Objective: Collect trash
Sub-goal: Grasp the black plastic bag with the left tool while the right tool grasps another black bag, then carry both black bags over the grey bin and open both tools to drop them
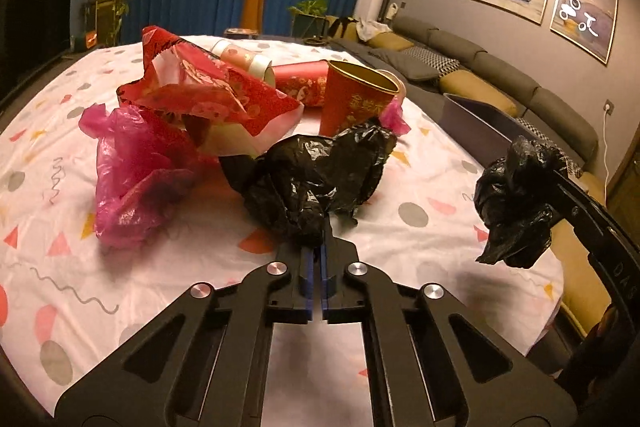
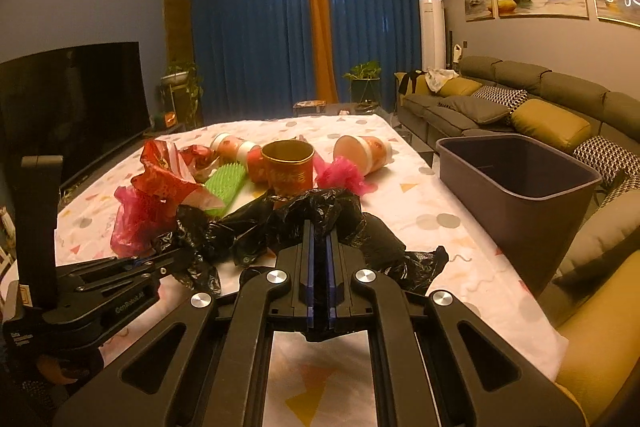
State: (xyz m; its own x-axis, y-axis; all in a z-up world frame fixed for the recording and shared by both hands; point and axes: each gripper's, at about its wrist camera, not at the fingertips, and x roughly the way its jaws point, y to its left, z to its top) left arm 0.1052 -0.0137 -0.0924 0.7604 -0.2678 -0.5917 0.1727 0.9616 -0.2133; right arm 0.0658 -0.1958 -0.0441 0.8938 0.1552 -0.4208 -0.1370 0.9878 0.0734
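From the left wrist view, the left gripper [image 1: 320,227] is clamped tight on a crumpled black plastic bag [image 1: 316,179], its blue pads pinched together on a fold of the film, angled down toward the patterned tablecloth [image 1: 420,235]; that grip looks meant to hold one side of the bag so it can be spread open for the rubbish. Off to the right, the right gripper [image 1: 556,171] has its own bunch of black plastic raised clear of the table. Behind sit the trash pieces: a red paper cup [image 1: 356,99], a red foil wrapper [image 1: 208,91] and a pink plastic bag [image 1: 136,171], all waiting. Over to the right wrist view: the right gripper [image 2: 320,231] is closed on the black film too, tilted gently downward, with the left gripper [image 2: 160,261] low at the left, nipping the same sheet. The grey bin [image 2: 516,163] stands open beside the table's right edge, and a green brush [image 2: 226,187] lies among the cups.
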